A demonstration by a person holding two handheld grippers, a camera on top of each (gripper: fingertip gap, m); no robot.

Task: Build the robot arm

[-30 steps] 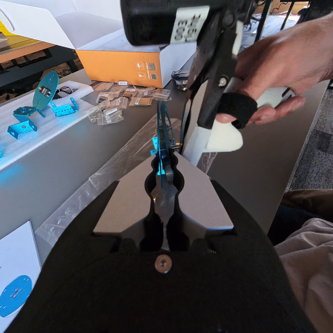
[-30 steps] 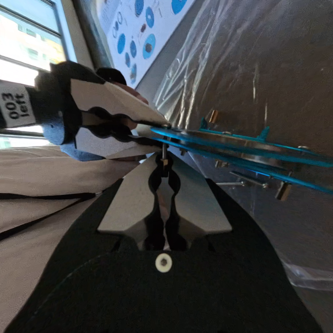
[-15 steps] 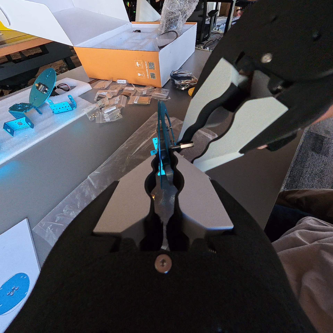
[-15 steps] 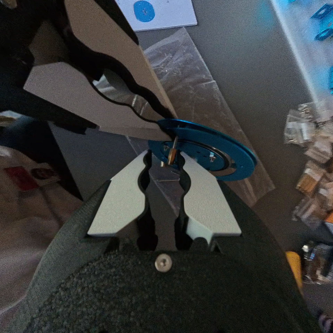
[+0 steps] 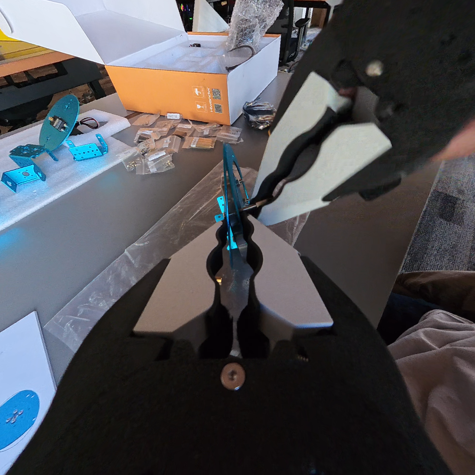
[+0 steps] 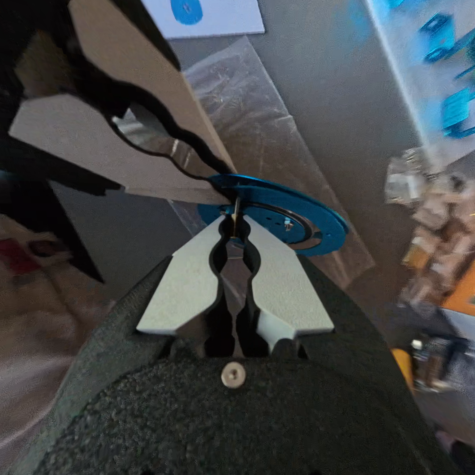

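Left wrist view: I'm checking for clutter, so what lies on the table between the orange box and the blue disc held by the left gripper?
Small clear bags of hardware lie scattered there; the left wrist view shows it.

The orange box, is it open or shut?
Open: the orange box has its white lid flipped up, showing the inside.

Two grippers: the left gripper (image 5: 235,226) and the right gripper (image 5: 259,205). One blue double-disc assembly (image 5: 231,180), one brass standoff (image 6: 235,226), one orange-and-white box (image 5: 167,87), one clear plastic sheet (image 5: 154,244). On the white foam sheet (image 5: 64,167): three blue brackets (image 5: 87,151) and one blue disc with servo (image 5: 59,123).
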